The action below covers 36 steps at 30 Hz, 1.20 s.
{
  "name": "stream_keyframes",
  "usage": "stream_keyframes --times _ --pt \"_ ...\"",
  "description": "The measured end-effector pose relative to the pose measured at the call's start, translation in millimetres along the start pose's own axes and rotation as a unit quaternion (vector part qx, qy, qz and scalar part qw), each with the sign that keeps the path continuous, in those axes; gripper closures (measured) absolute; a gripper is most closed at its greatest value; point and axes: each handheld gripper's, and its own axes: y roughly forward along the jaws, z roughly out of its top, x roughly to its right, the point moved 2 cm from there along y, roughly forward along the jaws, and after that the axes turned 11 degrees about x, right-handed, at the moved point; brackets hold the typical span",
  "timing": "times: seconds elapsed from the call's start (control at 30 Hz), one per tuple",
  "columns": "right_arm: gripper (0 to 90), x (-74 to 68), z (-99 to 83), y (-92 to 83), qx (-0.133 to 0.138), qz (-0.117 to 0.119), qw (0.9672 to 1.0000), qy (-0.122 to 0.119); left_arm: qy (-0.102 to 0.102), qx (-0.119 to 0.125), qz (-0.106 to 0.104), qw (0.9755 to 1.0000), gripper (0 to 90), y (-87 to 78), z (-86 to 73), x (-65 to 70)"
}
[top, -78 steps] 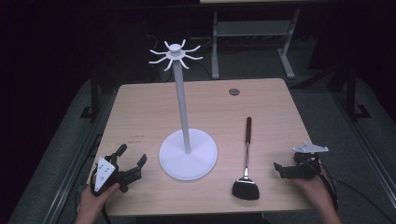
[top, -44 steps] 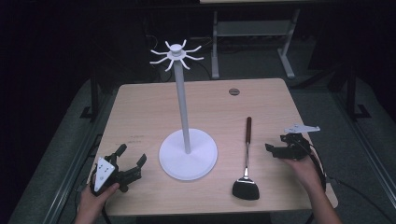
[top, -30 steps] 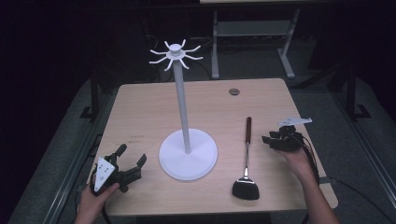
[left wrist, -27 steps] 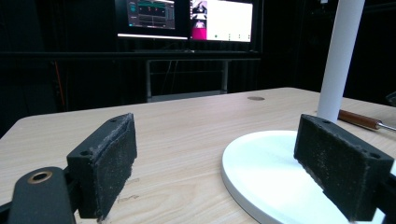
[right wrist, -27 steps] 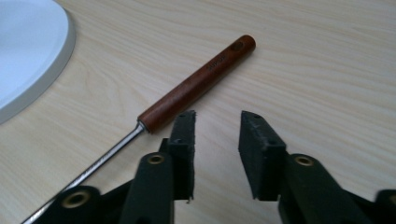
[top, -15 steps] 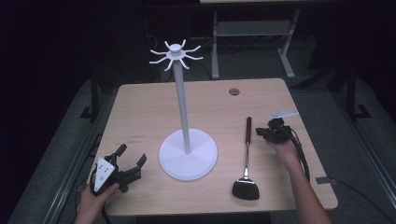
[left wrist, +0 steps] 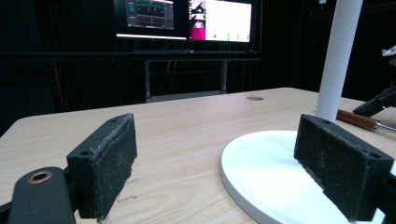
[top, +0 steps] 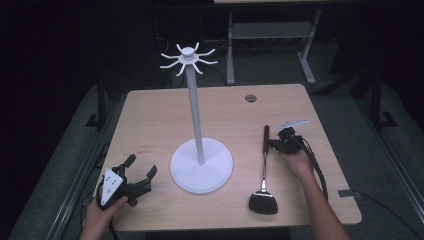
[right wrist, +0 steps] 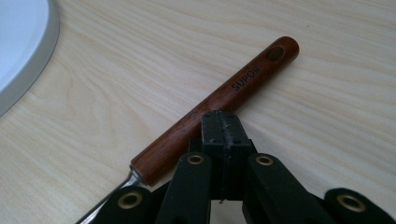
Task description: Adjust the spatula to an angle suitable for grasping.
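A spatula lies on the table to the right of the stand, with its black head point(top: 263, 202) near the front and its brown wooden handle point(top: 266, 137) pointing away. The right gripper point(top: 274, 145) sits just right of that handle. In the right gripper view its jaws point(right wrist: 223, 122) are shut together with nothing between them, and their tips touch the side of the handle point(right wrist: 233, 88), which reads SUPOR. The left gripper point(top: 141, 167) rests at the front left of the table, open and holding nothing point(left wrist: 215, 163).
A white stand with a tall pole point(top: 196, 115), a round base point(top: 220, 172) and a ring of hooks point(top: 188, 57) stands mid-table. The base edge point(right wrist: 23, 42) lies close to the left of the handle. A small round grommet point(top: 250, 98) sits at the far side.
The right hand has moved from the table's right edge leftward and away, up to the spatula handle. The left gripper and the spatula have stayed put.
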Motion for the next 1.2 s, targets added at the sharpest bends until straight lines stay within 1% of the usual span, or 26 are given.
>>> stream_keyframes --times 0.03,0.07,0.1,0.13,0.17,0.2,0.23,0.3,0.4,0.53,0.57,0.73,0.77,1.0,1.07,1.1,1.2 --pt "89.7 -0.6 0.3 1.1 0.004 0.002 1.0 -0.004 0.0 0.0 0.0 1.0 12.6 0.0 0.0 0.1" --pt "89.7 -0.6 0.3 1.1 0.004 0.002 1.0 -0.004 0.001 0.0 -0.001 1.0 12.6 0.0 0.0 0.0" --pt "89.7 -2.9 0.4 1.2 0.001 0.003 1.0 0.002 0.0 0.0 -0.001 1.0 12.6 0.0 0.0 0.0" --pt "89.7 -3.0 0.7 1.7 0.003 0.006 1.0 -0.003 0.0 0.0 -0.001 1.0 12.7 0.0 0.0 0.0" --pt "89.7 -4.9 0.8 1.9 0.001 0.006 1.0 0.001 0.001 0.0 -0.001 1.0 12.7 0.1 0.0 0.0" --pt "89.7 -5.3 0.9 2.5 0.003 0.007 1.0 -0.004 0.001 0.0 -0.001 1.0 12.7 0.1 0.0 0.0" --pt "89.7 -6.6 1.2 2.5 0.001 0.008 1.0 0.0 0.001 0.0 -0.001 1.0 12.7 0.1 0.0 0.0" --pt "89.7 -7.5 1.5 3.7 0.003 0.01 0.9999 -0.007 0.001 -0.001 -0.001 1.0 12.6 0.0 0.0 -0.1" --pt "89.7 -10.9 2.2 4.9 0.003 0.016 0.9999 -0.005 0.001 0.0 -0.001 1.0 12.6 0.1 0.0 0.0" --pt "89.7 -15.2 2.9 7.0 0.004 0.022 0.9997 -0.01 0.0 0.0 -0.001 1.0 12.7 0.0 0.0 0.1" --pt "89.7 -16.6 3.2 7.0 0.001 0.023 0.9997 -0.006 0.0 0.0 -0.001 1.0 12.6 -0.1 0.0 -0.1" --pt "89.7 -23.4 4.5 9.8 0.0 0.032 0.9993 -0.02 0.0 0.0 -0.001 1.0 12.6 -0.1 0.0 -0.1" --pt "89.8 -25.7 4.7 10.1 -0.002 0.034 0.9993 -0.017 -0.001 0.0 -0.001 1.0 12.6 -0.2 0.0 -0.1" --pt "89.8 -36.2 7.1 13.9 -0.003 0.048 0.9984 -0.03 -0.001 0.001 -0.001 1.0 12.6 -0.3 0.0 -0.1" --pt "89.8 -37.6 7.1 14.3 -0.004 0.049 0.9984 -0.029 -0.001 0.0 -0.001 1.0 12.6 -0.2 0.0 -0.1" --pt "89.8 -41.6 7.5 15.8 -0.006 0.056 0.998 -0.029 0.0 0.0 -0.002 1.0 12.6 -0.1 0.0 -0.1" --pt "89.8 -45.3 7.9 17.6 -0.008 0.062 0.9975 -0.033 0.0 0.0 -0.001 1.0 12.7 0.0 0.0 0.0"
